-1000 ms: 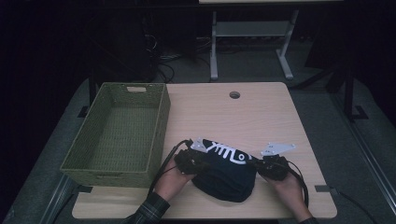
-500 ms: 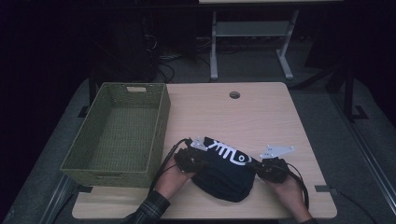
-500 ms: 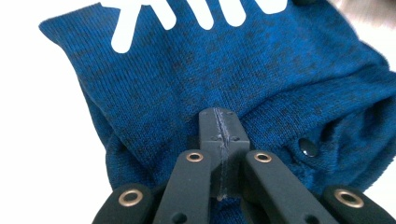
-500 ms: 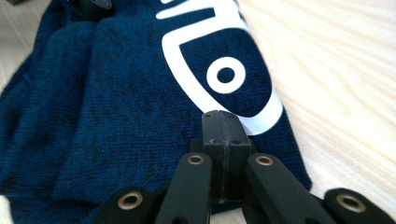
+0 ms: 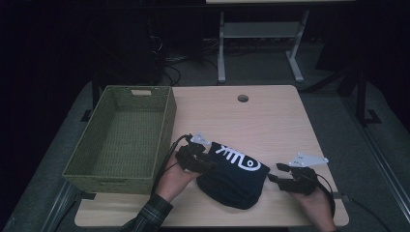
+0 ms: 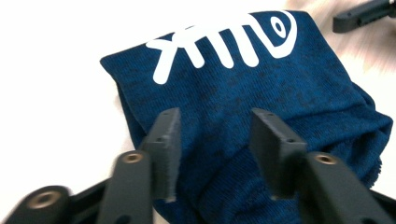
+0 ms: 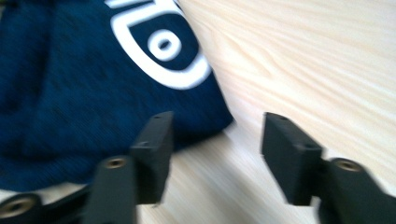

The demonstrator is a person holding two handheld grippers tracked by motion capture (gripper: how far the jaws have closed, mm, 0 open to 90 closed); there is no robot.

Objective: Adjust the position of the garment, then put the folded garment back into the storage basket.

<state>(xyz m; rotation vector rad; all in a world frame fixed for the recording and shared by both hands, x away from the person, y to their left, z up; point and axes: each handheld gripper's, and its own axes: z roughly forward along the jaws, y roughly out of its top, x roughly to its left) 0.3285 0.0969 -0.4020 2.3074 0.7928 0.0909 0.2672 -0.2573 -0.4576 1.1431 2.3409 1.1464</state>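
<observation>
We are at the release step of folding. The folded dark blue shirt (image 5: 232, 176) lies on the near half of the wooden table (image 5: 270, 121), just right of the green woven basket (image 5: 123, 140), with its white fish-bone print facing up.

Left gripper (image 5: 205, 162): released. Its jaws have just been opening. In the left gripper view they stand apart over the shirt's (image 6: 261, 107) near edge, with cloth below and between them but no pad pressing on it.

Right gripper (image 5: 278, 178): released. Its jaws have likewise just been opening. In the right gripper view they stand wide over bare table (image 7: 303, 70), with the corner of the shirt (image 7: 93, 93) just beside the left jaw and nothing between the pads. In the high view this gripper sits clear of the shirt's right edge.

We judge the fold to be finished, or nearly so: the bundle is compact, though its lower edge looks rounded and loose. The basket is empty.

The next move, in our judgement, calls for a fresh hold:
1. Bring both grippers back to opposite edges of the bundle.
2. Clamp through all layers, not the top one alone.
3. Lift level and carry left over the basket rim, so that the fold does not fall open.
</observation>
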